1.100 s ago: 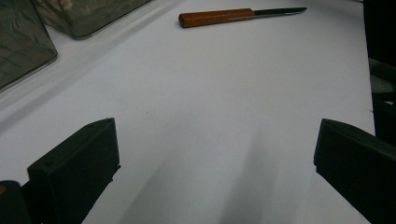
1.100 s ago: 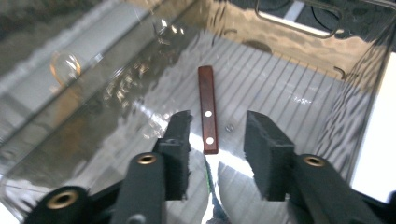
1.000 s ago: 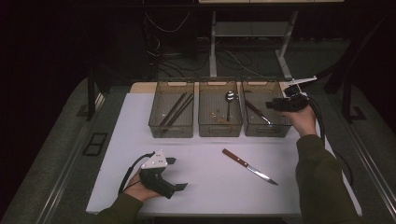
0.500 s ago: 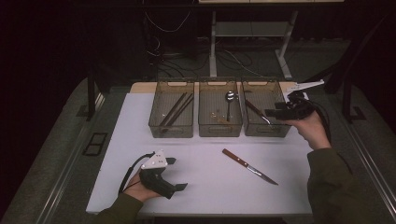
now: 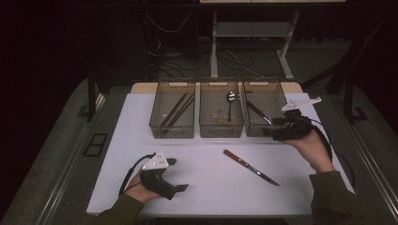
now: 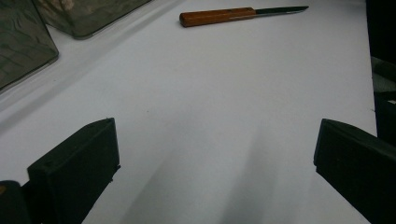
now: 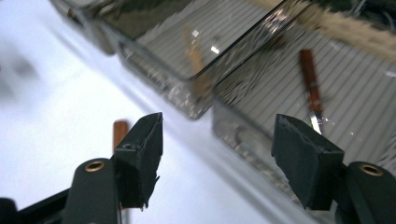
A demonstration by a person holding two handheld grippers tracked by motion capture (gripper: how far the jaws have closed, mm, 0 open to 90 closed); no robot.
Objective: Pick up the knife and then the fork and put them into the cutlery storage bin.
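A wooden-handled knife (image 5: 250, 167) lies on the white table top (image 5: 206, 187), right of centre; its handle (image 6: 219, 16) shows far ahead in the left gripper view. My left gripper (image 5: 178, 174) rests at the near left, open, nothing between its jaws (image 6: 215, 130). My right gripper (image 5: 271, 129) hovers at the front right corner of the right bin (image 5: 278, 89), jaws pointing left. Its jaws (image 7: 218, 121) have just been opening and hold nothing. A second knife (image 7: 312, 88) lies inside that bin.
Three clear bins stand in a row at the back. The left bin (image 5: 172, 133) holds chopsticks (image 5: 177, 110), the middle bin (image 5: 221, 132) a spoon (image 5: 230, 101). Table legs and cables lie beyond the far edge.
My right gripper has drawn back from over the right bin toward the near side, down by its front corner, jaws wider. The left gripper and the loose knife have stayed put.
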